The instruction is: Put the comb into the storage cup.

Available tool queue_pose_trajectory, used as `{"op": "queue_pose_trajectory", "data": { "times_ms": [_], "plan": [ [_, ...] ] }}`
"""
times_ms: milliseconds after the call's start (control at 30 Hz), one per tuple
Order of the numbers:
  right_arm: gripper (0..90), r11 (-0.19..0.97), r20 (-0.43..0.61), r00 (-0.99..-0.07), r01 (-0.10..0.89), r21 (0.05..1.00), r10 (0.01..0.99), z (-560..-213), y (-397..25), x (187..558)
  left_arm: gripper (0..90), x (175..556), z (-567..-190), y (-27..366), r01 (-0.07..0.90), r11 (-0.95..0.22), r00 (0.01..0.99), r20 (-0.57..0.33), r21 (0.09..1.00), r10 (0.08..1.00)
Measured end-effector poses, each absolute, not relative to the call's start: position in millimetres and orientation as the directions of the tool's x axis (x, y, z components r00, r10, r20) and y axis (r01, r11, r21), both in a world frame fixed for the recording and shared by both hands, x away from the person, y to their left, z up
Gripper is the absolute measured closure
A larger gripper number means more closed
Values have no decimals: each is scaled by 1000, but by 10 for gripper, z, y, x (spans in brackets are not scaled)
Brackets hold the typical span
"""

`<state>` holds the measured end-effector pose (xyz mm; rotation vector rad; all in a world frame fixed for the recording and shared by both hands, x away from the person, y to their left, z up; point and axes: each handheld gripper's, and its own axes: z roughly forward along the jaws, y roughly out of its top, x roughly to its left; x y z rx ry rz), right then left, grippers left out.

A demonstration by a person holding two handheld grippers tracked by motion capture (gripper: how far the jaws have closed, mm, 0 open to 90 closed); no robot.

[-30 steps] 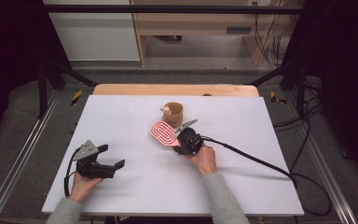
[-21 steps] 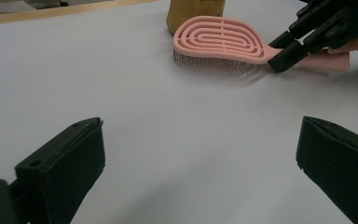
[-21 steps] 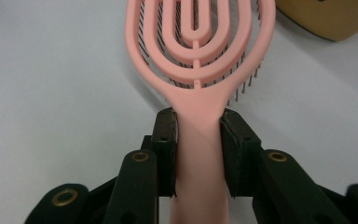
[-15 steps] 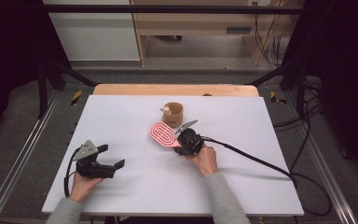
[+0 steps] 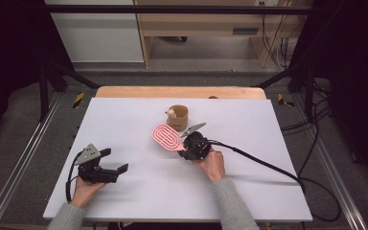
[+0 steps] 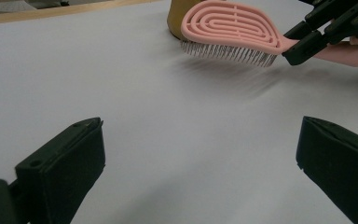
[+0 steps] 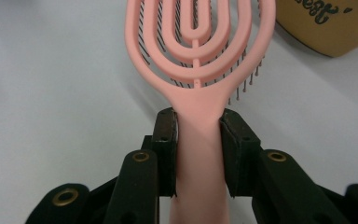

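Note:
A pink vented hairbrush (image 5: 166, 137) (image 7: 200, 51) (image 6: 230, 29) is held just above the white table (image 5: 139, 115), bristles down. My right gripper (image 5: 188, 147) (image 7: 198, 140) is shut on its handle, one jaw on each side of it. A tan cup (image 5: 178, 117) (image 7: 331, 23) (image 6: 179, 21) stands upright just beyond the brush head, with a small pale thing at its rim. My left gripper (image 5: 115, 168) (image 6: 200, 172) rests open near the front left of the table, its jaws wide apart with nothing between them, pointing towards the brush.
A black cable (image 5: 268, 167) trails from the right gripper across the table's right half and over its edge. A wooden strip (image 5: 179, 92) runs along the table's far edge. Dark frame posts (image 5: 43, 81) stand at the back corners.
The right gripper has carried the hairbrush slightly, keeping it beside the cup. The left gripper has stayed put.

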<state>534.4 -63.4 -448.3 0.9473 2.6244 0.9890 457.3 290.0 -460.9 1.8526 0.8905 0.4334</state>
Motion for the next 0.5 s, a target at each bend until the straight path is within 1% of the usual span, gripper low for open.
{"op": "queue_pose_trajectory", "data": {
  "times_ms": [500],
  "plan": [
    [699,560,47,-801,458,690,597,-4301,-707,5218,10,4567,-4599,2892,386,-228,665,-98,894,741]
  ]
}}
